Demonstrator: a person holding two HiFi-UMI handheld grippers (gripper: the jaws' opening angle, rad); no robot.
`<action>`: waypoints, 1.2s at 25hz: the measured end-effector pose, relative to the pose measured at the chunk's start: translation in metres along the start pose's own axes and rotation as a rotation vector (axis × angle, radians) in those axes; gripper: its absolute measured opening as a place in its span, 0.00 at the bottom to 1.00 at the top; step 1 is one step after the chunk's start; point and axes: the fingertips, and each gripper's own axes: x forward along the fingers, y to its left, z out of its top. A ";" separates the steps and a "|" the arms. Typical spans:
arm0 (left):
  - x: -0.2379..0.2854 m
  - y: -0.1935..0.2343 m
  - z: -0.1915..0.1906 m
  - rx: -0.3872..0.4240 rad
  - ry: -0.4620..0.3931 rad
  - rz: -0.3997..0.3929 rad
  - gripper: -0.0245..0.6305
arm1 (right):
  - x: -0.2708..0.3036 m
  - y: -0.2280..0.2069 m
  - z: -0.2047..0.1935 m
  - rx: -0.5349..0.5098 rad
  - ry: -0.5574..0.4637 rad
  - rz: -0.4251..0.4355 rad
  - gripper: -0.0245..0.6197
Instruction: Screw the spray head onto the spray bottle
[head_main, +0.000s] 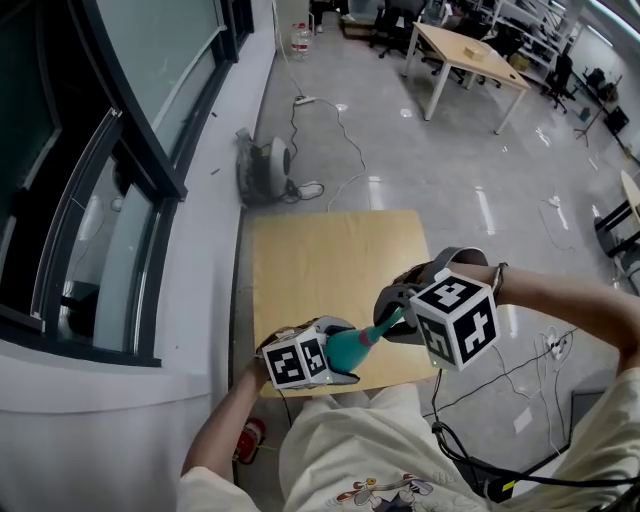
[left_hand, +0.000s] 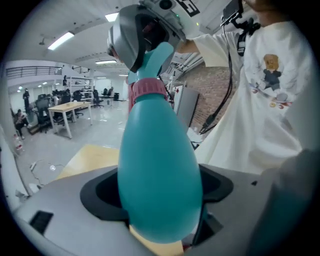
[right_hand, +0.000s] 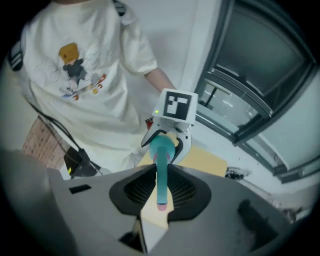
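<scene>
One teal spray bottle (left_hand: 157, 175), pink collar (left_hand: 148, 90), teal spray head (right_hand: 162, 175).

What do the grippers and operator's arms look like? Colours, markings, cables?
The left gripper and right gripper have grey plastic shells with black insets, each carrying a white cube with black square markers. Black cables hang below the right one. Operator wears a cream short-sleeved T-shirt, cartoon print.

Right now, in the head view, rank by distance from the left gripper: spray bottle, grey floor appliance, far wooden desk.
1. spray bottle: clamped in the left gripper itself.
2. grey floor appliance: by the wall, upper left.
3. wooden desk: far across the room, top right.
</scene>
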 end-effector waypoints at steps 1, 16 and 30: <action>-0.001 0.008 -0.002 -0.003 0.007 0.062 0.69 | 0.002 -0.004 -0.003 0.078 -0.010 0.002 0.15; -0.057 0.093 -0.014 0.080 0.202 1.064 0.68 | -0.001 -0.043 -0.016 1.272 -0.326 0.205 0.15; -0.059 0.099 -0.022 -0.027 0.045 0.930 0.68 | -0.026 -0.061 -0.013 1.031 -0.316 0.013 0.26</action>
